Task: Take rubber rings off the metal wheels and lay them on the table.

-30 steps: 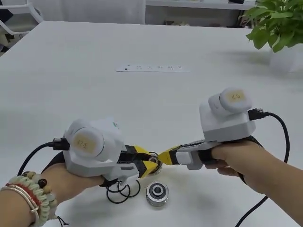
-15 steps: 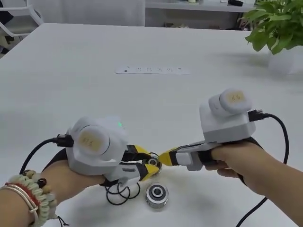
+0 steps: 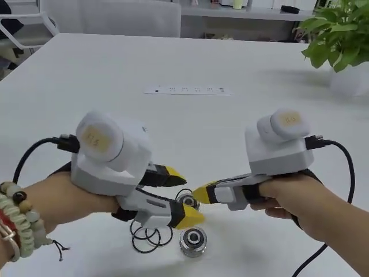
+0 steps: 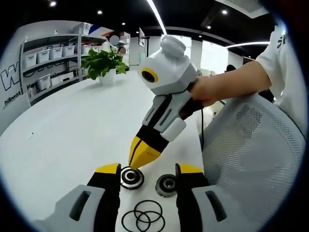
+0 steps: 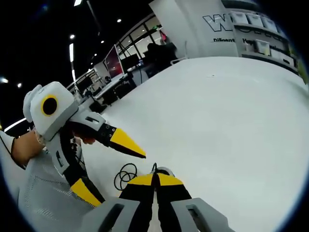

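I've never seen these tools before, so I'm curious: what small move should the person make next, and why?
Probably bring the left gripper onto the wheel and close it, to steady the wheel. Its jaws stand wide open, while the right gripper, jaws shut, touches that wheel, seemingly ready to pull its ring. Loose rings lie beside.

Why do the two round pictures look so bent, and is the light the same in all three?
Head view: straight lines, even soft light, faint shadows on the white table. Left gripper view: fisheye bulges that table; ceiling strip light flares white. Right gripper view: same bulge, darker ceiling, loose black rubber rings small but sharp.
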Demonstrator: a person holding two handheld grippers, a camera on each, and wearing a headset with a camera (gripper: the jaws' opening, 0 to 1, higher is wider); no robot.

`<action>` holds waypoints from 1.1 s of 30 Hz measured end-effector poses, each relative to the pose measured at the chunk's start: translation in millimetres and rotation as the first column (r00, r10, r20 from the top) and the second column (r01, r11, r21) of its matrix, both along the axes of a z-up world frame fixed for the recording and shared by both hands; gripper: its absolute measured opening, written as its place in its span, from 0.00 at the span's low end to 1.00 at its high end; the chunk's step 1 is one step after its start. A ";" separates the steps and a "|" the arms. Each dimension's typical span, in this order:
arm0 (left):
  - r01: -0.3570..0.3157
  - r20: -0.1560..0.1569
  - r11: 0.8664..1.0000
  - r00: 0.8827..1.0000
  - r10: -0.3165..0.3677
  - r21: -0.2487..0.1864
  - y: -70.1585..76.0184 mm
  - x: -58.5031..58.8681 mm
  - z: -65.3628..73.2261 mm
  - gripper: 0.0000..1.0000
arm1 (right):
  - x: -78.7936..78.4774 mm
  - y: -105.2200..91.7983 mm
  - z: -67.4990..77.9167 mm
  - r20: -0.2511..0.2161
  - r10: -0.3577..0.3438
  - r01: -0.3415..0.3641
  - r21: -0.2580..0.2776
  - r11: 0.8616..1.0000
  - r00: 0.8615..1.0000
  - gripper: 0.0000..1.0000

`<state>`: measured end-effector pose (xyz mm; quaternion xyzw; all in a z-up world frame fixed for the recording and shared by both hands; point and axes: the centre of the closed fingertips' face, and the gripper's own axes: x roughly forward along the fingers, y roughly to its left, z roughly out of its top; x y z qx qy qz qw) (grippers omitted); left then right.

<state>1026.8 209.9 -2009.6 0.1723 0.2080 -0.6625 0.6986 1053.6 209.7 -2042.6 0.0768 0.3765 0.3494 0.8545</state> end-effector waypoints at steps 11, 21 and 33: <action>0.020 0.038 1.000 0.999 -0.020 0.004 29.5 -9.2 36.3 0.59 | -1.8 11.7 11.1 0.021 0.030 -0.031 0.035 0.999 0.999 0.00; 0.018 0.099 1.000 0.995 -0.018 -0.001 59.2 -27.3 58.1 0.73 | -7.7 23.6 14.2 0.017 0.067 -0.068 0.059 0.996 0.998 0.00; -0.090 0.109 0.996 0.990 0.092 -0.021 101.1 -38.6 61.8 0.76 | -17.4 37.7 15.7 0.009 0.119 -0.119 0.075 0.990 0.993 0.00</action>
